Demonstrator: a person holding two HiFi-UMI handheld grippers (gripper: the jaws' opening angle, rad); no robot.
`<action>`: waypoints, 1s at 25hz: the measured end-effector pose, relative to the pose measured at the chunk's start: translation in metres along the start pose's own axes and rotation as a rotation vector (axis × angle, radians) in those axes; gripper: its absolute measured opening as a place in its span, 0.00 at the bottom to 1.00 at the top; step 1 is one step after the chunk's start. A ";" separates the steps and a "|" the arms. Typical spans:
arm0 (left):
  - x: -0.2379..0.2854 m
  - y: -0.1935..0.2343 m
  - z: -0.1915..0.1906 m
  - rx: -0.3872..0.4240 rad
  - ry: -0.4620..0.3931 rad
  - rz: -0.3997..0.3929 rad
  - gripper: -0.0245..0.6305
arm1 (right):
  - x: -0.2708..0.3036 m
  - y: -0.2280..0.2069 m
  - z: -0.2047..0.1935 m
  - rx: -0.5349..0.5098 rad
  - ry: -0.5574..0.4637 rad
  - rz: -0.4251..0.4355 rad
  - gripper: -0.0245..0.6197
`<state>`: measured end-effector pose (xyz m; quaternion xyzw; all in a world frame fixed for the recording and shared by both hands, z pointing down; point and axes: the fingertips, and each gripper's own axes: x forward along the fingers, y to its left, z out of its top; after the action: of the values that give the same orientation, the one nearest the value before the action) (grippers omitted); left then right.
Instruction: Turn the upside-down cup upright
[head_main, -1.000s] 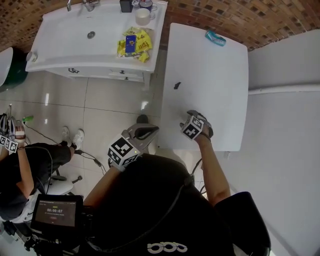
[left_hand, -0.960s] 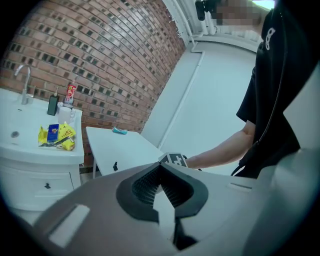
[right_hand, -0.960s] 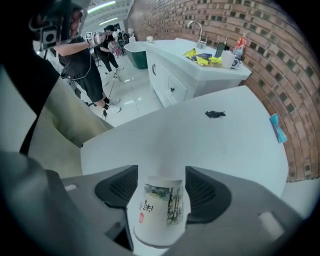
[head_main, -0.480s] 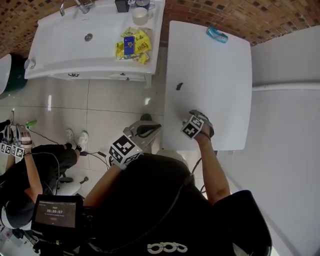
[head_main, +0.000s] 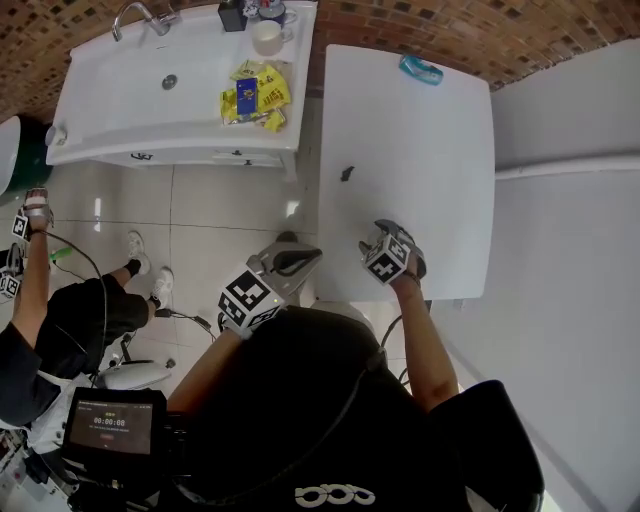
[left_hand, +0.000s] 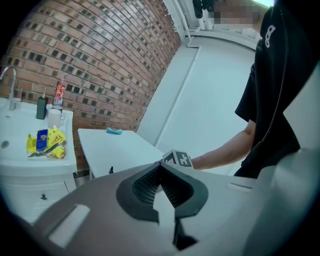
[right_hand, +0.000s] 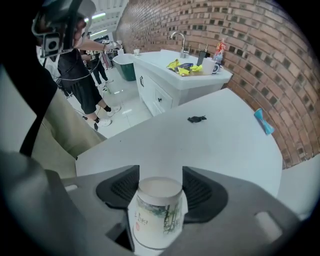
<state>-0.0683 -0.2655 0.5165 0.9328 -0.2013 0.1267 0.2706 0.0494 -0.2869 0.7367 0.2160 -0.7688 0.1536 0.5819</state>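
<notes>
A paper cup (right_hand: 157, 212) with green print stands between the jaws of my right gripper (right_hand: 161, 170), narrow end up and wider end down, so it is upside down. The jaws have just been closing around it. The pads (right_hand: 202, 187) flank its sides closely, and I see no firm press. In the head view the right gripper (head_main: 395, 240) points down at the near edge of the white table (head_main: 420, 130) and hides the cup. My left gripper (head_main: 305, 257) hangs over the floor left of the table. Its jaws (left_hand: 160, 166) meet with nothing between them.
A small black scrap (head_main: 347, 173) lies mid-table and a teal object (head_main: 420, 70) at the far edge. A white sink counter (head_main: 150, 100) on the left carries yellow packets (head_main: 250, 95) and a mug (head_main: 266, 37). Another person (head_main: 40, 300) stands at the far left.
My right gripper stays at the table's near edge and the left one holds its place. The person at the far left has lifted an arm.
</notes>
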 end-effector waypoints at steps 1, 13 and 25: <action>0.001 -0.002 0.001 0.002 0.000 -0.003 0.06 | -0.003 0.000 0.001 0.005 -0.009 -0.002 0.44; 0.025 -0.044 -0.005 0.033 -0.002 0.003 0.06 | -0.038 -0.002 -0.009 0.144 -0.255 -0.040 0.44; 0.042 -0.092 -0.011 0.081 0.007 0.035 0.06 | -0.058 0.014 -0.049 0.175 -0.370 -0.054 0.44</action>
<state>0.0086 -0.2015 0.4981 0.9389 -0.2111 0.1429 0.2312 0.0961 -0.2423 0.6941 0.3108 -0.8401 0.1619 0.4139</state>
